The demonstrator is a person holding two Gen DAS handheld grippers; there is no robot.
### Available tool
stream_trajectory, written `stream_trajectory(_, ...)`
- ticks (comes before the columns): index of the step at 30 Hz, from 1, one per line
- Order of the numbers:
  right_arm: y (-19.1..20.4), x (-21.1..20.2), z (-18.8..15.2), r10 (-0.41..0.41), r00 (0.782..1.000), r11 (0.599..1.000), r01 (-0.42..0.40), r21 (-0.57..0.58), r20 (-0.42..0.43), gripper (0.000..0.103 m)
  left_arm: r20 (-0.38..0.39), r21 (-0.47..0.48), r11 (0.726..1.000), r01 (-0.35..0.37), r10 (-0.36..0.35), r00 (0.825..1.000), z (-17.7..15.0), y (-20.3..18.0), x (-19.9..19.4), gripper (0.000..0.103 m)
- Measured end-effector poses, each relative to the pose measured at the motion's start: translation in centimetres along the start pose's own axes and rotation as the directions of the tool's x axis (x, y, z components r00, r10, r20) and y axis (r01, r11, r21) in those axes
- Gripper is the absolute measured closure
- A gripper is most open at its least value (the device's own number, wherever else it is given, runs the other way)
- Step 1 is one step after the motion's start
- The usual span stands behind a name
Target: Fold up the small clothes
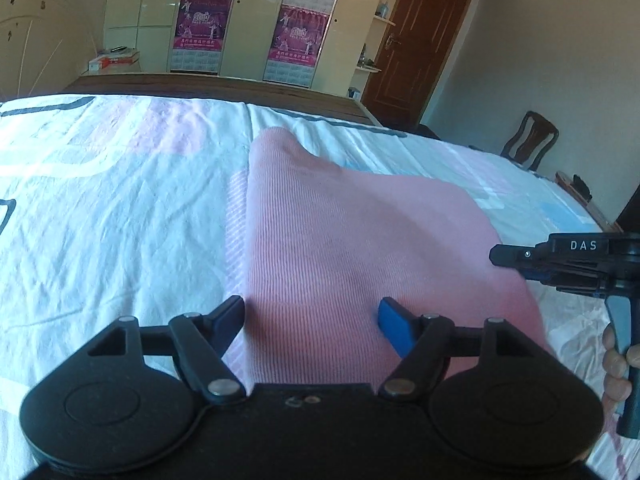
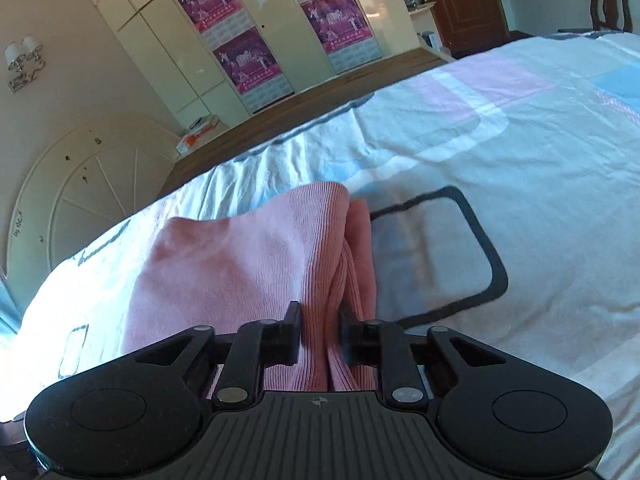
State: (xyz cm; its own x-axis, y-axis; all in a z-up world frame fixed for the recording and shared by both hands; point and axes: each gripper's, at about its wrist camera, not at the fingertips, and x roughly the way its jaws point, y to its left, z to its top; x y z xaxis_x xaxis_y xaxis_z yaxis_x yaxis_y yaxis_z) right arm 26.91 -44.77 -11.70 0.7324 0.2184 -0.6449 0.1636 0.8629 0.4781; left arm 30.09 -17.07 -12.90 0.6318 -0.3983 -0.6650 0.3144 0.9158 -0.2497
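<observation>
Pink ribbed knit garment [image 1: 352, 240] lies on the bed sheet [image 1: 120, 208], a wide white sheet printed with pale pink and blue blocks and dark outlined shapes. In the left wrist view the garment spreads from the near edge toward the middle of the bed, its far corner raised into a soft peak and its right edge curving down toward the near right. Beyond the bed's far side stands a cream wardrobe [image 1: 248, 20] carrying magenta calendar posters [image 1: 202, 24], with a brown wooden door [image 1: 416, 36] to its right and a dark wooden chair [image 1: 530, 140] at the far right by the wall. A white rounded headboard [image 2: 92, 196] shows at the left in the right wrist view.

The left gripper [image 1: 312, 320] hovers over the near part of the garment with its fingers spread wide apart, one black and one with a blue pad [image 1: 394, 330], and nothing is caught between them. The right gripper [image 2: 320, 330] has its fingers drawn close together on a bunched ridge of the garment [image 2: 240, 264], the fabric gathered into folds that run up between them. In the left wrist view the right gripper's body, marked DAS, enters from the right, with the person's hand [image 1: 618, 364] wrapped round its handle.
</observation>
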Motion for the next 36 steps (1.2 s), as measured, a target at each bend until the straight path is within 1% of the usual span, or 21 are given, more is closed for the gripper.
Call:
stream_trajectory(1, 0.3, -0.2, 0.4, -0.013, 1.0, 0.999, 0.014, -0.029, 0.024, 0.053, 0.015, -0.007, 1.0, -0.003, 0.003, 1.0, 0.5, 0.2, -0.2, 0.03)
stream_trajectory(2, 0.6, 0.0, 0.7, -0.025, 0.999, 0.998, 0.027, -0.055, 0.033, 0.041, 0.025, -0.014, 1.0, -0.005, 0.005, 1.0, 1.1, 0.4, -0.2, 0.029)
stream_trajectory(5, 1.5, 1.4, 1.7, -0.028, 0.999, 0.996, 0.03, -0.084, 0.031, 0.041, 0.005, -0.046, 0.999, -0.012, 0.013, 1.0, 3.1, 0.9, 1.3, 0.028)
stream_trajectory(7, 1.5, 2.2, 2.3, -0.032, 0.999, 0.997, 0.035, -0.069, 0.04, 0.041, 0.004, -0.071, 0.997, -0.027, 0.028, 1.0, 4.0, 1.4, 2.6, 0.028)
stream_trajectory(9, 1.3, 3.5, 3.1, -0.026, 1.0, 0.999, 0.027, -0.041, 0.014, 0.042, -0.011, -0.112, 0.993, -0.035, 0.034, 0.999, 4.9, 2.0, 4.3, 0.03)
stream_trajectory(10, 1.3, 4.0, 3.3, -0.033, 0.999, 0.999, 0.033, -0.039, 0.005, 0.048, -0.016, -0.132, 0.991, -0.034, 0.032, 0.999, 5.3, 2.3, 4.9, 0.03)
stream_trajectory(11, 1.3, 4.6, 3.5, -0.047, 0.999, 0.998, 0.047, -0.047, -0.001, 0.066, -0.021, -0.149, 0.988, -0.036, 0.034, 0.999, 5.5, 2.5, 5.5, 0.032)
stream_trajectory(12, 1.3, 5.1, 3.5, -0.06, 0.998, 0.997, 0.06, -0.056, -0.01, 0.075, -0.023, -0.159, 0.986, -0.042, 0.039, 0.999, 5.8, 2.7, 6.1, 0.033)
stream_trajectory(13, 1.3, 5.4, 3.5, -0.075, 0.997, 0.995, 0.075, -0.067, -0.004, 0.087, -0.022, -0.163, 0.986, -0.046, 0.043, 0.999, 6.0, 2.9, 6.7, 0.034)
stream_trajectory(16, 1.1, 5.5, 3.3, -0.12, 0.992, 0.987, 0.123, -0.104, 0.033, 0.092, -0.019, -0.198, 0.979, -0.053, 0.051, 0.999, 6.1, 3.2, 7.7, 0.035)
stream_trajectory(19, 0.9, 6.3, 2.9, -0.219, 0.974, 0.96, 0.226, -0.165, 0.056, 0.094, -0.026, -0.205, 0.977, -0.06, 0.056, 0.998, 5.5, 3.2, 8.6, 0.032)
stream_trajectory(20, 0.4, 7.0, 2.8, -0.229, 0.973, 0.96, 0.231, -0.159, 0.027, 0.094, -0.037, -0.206, 0.977, -0.063, 0.057, 0.998, 5.4, 3.2, 9.0, 0.031)
stream_trajectory(21, 0.2, 7.3, 2.7, -0.227, 0.974, 0.961, 0.226, -0.158, 0.015, 0.095, -0.036, -0.205, 0.976, -0.069, 0.063, 0.997, 5.3, 3.0, 9.1, 0.03)
stream_trajectory(23, 0.8, 7.5, 2.9, -0.226, 0.974, 0.952, 0.224, -0.206, 0.015, 0.094, -0.037, -0.178, 0.98, -0.083, 0.078, 0.996, 5.5, 2.6, 9.0, 0.031)
stream_trajectory(24, 0.9, 7.1, 3.1, -0.222, 0.975, 0.952, 0.222, -0.208, 0.024, 0.094, -0.033, -0.167, 0.982, -0.086, 0.082, 0.996, 5.7, 2.4, 8.8, 0.032)
stream_trajectory(25, 0.9, 6.5, 3.3, -0.207, 0.978, 0.958, 0.211, -0.195, 0.039, 0.094, -0.025, -0.158, 0.984, -0.086, 0.083, 0.996, 5.8, 2.2, 8.4, 0.033)
stream_trajectory(27, 0.6, 5.2, 3.5, -0.166, 0.985, 0.974, 0.171, -0.148, 0.042, 0.088, -0.014, -0.143, 0.987, -0.074, 0.073, 0.997, 5.8, 2.0, 7.4, 0.034)
stream_trajectory(29, 0.3, 3.5, 3.4, -0.127, 0.99, 0.987, 0.132, -0.095, 0.053, 0.064, 0.004, -0.12, 0.99, -0.068, 0.069, 0.998, 5.4, 1.8, 5.9, 0.033)
stream_trajectory(30, 0.4, 2.7, 3.2, -0.113, 0.992, 0.989, 0.119, -0.087, 0.062, 0.061, 0.015, -0.107, 0.992, -0.065, 0.067, 0.998, 5.0, 1.7, 5.0, 0.033)
stream_trajectory(33, 1.1, 0.8, 2.1, -0.087, 0.995, 0.989, 0.093, -0.116, 0.054, 0.061, 0.018, -0.083, 0.995, -0.062, 0.063, 0.998, 3.7, 1.8, 2.8, 0.033)
stream_trajectory(36, 1.7, -0.8, 0.3, -0.076, 0.996, 0.988, 0.082, -0.129, 0.047, 0.061, 0.005, -0.088, 0.994, -0.061, 0.062, 0.998, 2.0, 2.2, 0.9, 0.033)
